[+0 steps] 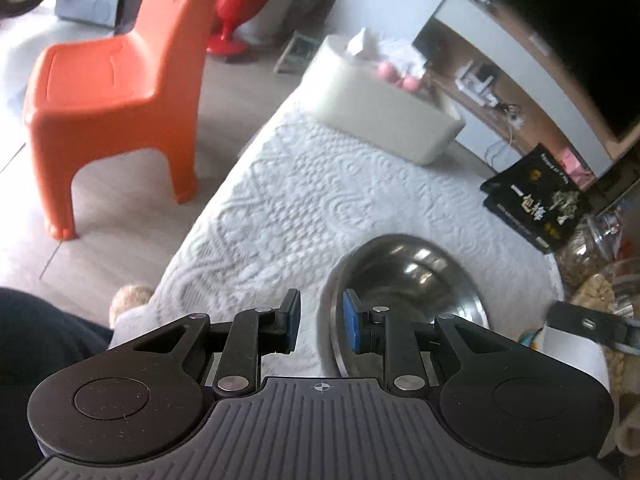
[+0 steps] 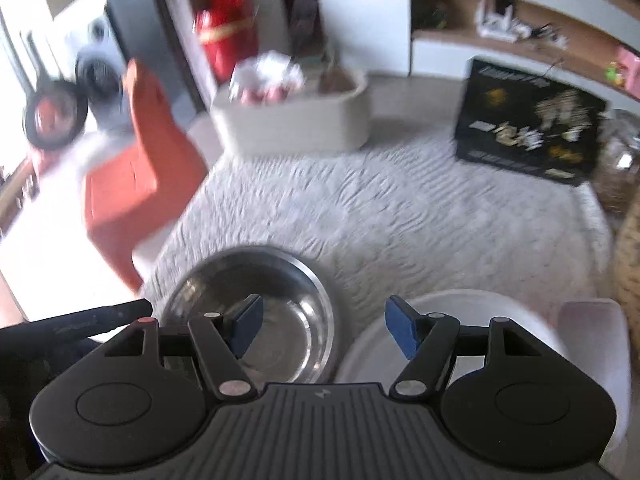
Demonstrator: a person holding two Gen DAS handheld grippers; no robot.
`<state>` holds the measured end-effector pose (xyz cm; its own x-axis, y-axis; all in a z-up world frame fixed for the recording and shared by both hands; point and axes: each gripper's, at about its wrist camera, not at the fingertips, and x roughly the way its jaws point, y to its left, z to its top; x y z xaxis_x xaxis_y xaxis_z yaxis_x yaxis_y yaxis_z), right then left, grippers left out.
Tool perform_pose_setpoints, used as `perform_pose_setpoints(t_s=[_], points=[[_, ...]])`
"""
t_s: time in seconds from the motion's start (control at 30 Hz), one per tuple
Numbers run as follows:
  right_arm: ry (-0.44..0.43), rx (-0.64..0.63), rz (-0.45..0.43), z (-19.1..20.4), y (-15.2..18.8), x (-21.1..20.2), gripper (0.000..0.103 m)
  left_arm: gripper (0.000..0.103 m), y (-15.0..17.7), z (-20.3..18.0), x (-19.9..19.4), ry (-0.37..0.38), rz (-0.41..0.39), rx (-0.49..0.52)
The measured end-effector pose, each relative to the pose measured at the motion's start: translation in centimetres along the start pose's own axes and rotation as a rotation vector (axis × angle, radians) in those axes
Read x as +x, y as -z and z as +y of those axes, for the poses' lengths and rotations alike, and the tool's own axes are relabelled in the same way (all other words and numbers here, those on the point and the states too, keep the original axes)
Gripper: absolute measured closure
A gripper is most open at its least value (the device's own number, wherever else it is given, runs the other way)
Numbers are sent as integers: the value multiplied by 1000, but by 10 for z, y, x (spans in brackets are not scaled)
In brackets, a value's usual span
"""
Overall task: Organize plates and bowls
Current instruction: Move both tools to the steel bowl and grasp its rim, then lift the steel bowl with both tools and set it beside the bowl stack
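A shiny steel bowl point(image 1: 412, 280) sits on the white textured tablecloth point(image 1: 320, 184) near the table's front edge. My left gripper point(image 1: 324, 322) hovers at the bowl's left rim. One blue pad is over the inside and the other is outside, with cloth showing in the gap, so the pads do not press on the rim. In the right wrist view my right gripper point(image 2: 324, 330) stands open and empty above the gap between the steel bowl point(image 2: 288, 320) and a white dish point(image 2: 480, 308) to its right. That white dish point(image 1: 572, 356) also shows at the far right of the left wrist view.
An orange plastic chair point(image 1: 108, 92) stands on the floor left of the table. At the back of the table are a white tub point(image 1: 372, 112) of small items and a black printed box point(image 1: 540, 192). Clear snack jars point(image 1: 588, 248) crowd the right edge.
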<state>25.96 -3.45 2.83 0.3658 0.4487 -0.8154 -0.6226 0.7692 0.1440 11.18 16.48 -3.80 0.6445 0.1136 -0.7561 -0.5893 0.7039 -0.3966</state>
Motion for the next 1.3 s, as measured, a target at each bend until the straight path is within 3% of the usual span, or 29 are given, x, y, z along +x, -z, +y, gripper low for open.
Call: perform_pose_setpoints(t_s=[0.17,0.4,0.63,0.8,0.9,1.13,1.3], points=[[78,-59,107,22,-17,56,35,71,10,6,10,41,22,10],[181,-65,228,25,-30,113,35,72,14,13,11,109,44,-23],[154,4,311,18,-25,149,35,72,17,24,22,212,90,-79],[130,2,335,23,-18,156,33,75,15,24,24,224,82,-86],[132,1,347,24,-19,155,32,77,17,22,33,246,134,-96],[126,-3,343,23,-18,155,31,78,20,13,27,190,93,-46],[111,24,335,19,-19,152,31,79,12,21,5,250,81,-58]])
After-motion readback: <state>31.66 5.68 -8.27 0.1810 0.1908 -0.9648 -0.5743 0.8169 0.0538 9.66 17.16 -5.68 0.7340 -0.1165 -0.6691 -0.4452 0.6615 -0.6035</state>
